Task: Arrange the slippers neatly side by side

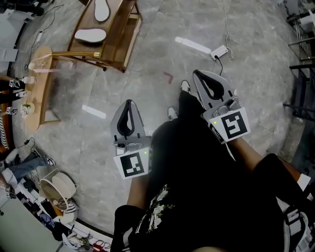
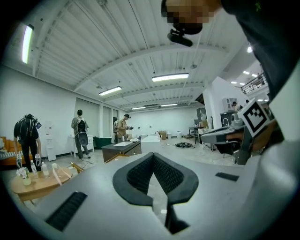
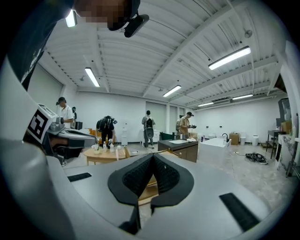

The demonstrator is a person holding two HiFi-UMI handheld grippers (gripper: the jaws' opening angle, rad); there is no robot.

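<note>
Evidently pre-approach: left gripper (image 1: pixel 129 103) and right gripper (image 1: pixel 198 74), jaws closed on nothing, idle forward, probably because the slippers (image 1: pixel 90 35) lie well apart on a rack (image 1: pixel 129 42).

Head view: steeply down, close above left gripper (image 1: pixel 129 102) and right gripper (image 1: pixel 197 74). Gripper views: level, outward, sharing the distant wooden table (image 2: pixel 35 185).

Upper slipper (image 1: pixel 102 10) — cut off by top edge.

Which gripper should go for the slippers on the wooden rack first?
Left, probably. The left gripper sits nearer the slippers on the wooden rack; the right gripper is farther away. Both are shut, empty.
</note>
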